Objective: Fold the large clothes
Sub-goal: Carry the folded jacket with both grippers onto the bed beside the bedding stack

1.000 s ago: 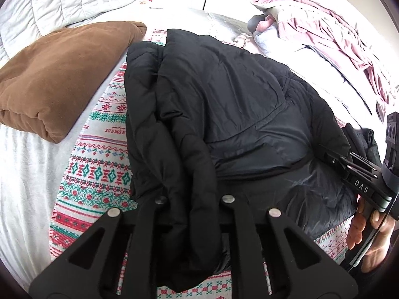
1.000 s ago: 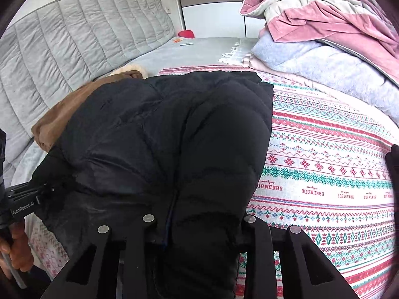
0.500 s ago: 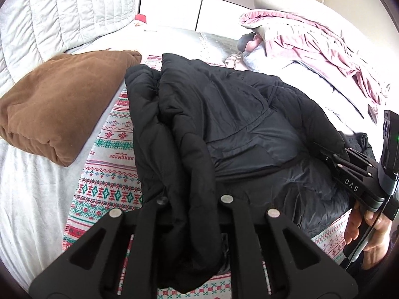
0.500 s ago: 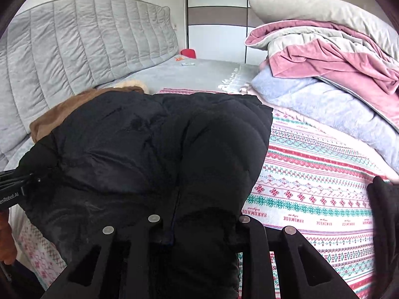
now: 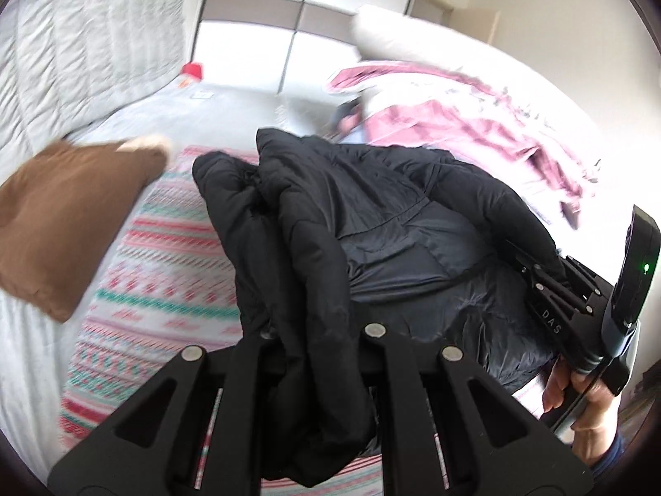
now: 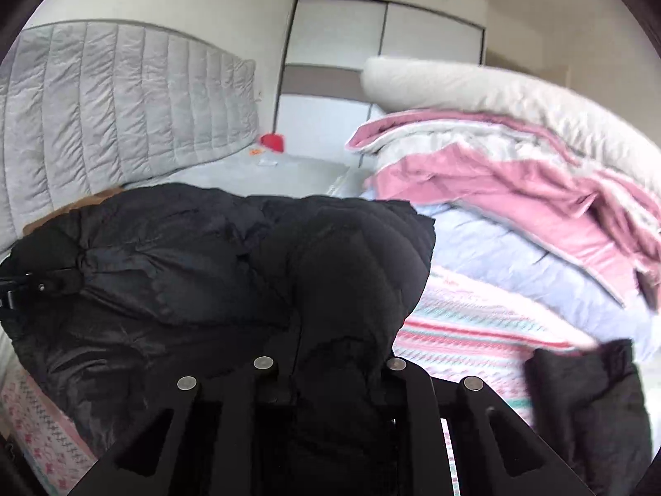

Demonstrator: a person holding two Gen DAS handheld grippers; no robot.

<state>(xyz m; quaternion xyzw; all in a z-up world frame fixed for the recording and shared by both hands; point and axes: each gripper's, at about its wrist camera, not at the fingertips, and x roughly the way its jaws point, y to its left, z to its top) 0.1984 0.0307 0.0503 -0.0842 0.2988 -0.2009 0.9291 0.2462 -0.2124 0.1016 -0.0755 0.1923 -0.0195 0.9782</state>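
A black puffer jacket [image 5: 372, 215] lies bunched on the patterned blanket [image 5: 157, 273] on the bed. My left gripper [image 5: 318, 339] is shut on a thick fold of its near left edge, and the fabric hangs over the jaws. My right gripper [image 6: 330, 368] is shut on the jacket's [image 6: 231, 264] other near edge. The right gripper also shows at the right of the left wrist view [image 5: 553, 289], clamped on the jacket. The jacket's near side is lifted off the bed.
A brown pillow [image 5: 70, 215] lies left of the jacket. A pile of pink and white bedding [image 6: 516, 182] rises on the right. A grey quilted headboard [image 6: 107, 111] stands at the left. Another dark garment [image 6: 590, 405] lies at the right edge. A red object [image 6: 272, 141] sits far back.
Both grippers have risen and tilted up with the jacket still held; more of the wardrobe and wall shows. The jacket's near edge has lifted with them.
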